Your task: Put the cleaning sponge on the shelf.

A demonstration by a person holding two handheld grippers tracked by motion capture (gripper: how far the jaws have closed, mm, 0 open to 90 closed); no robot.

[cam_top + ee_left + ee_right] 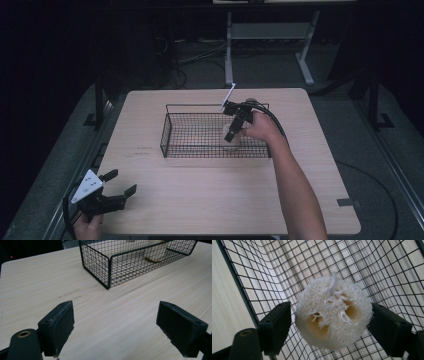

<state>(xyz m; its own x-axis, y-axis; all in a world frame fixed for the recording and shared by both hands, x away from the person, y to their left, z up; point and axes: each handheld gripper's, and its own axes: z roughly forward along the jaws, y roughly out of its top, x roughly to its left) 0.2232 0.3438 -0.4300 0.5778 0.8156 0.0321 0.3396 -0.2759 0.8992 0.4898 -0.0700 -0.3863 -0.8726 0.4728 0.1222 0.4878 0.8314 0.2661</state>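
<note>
Inside the basket, right end, the right claw grasps the loofah between both jaws, end-on, low over the mesh floor. Left claw rests released at the table's near-left corner, well apart.

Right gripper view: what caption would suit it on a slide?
Right gripper clasps a loofah sponge inside the wire basket.

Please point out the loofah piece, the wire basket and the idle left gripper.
loofah piece (333, 312), right gripper view: its fibrous round end face.
wire basket (165, 131), high view: its left end wall.
left gripper (122, 183), high view: the gap midway between its open jaw tips.
</note>
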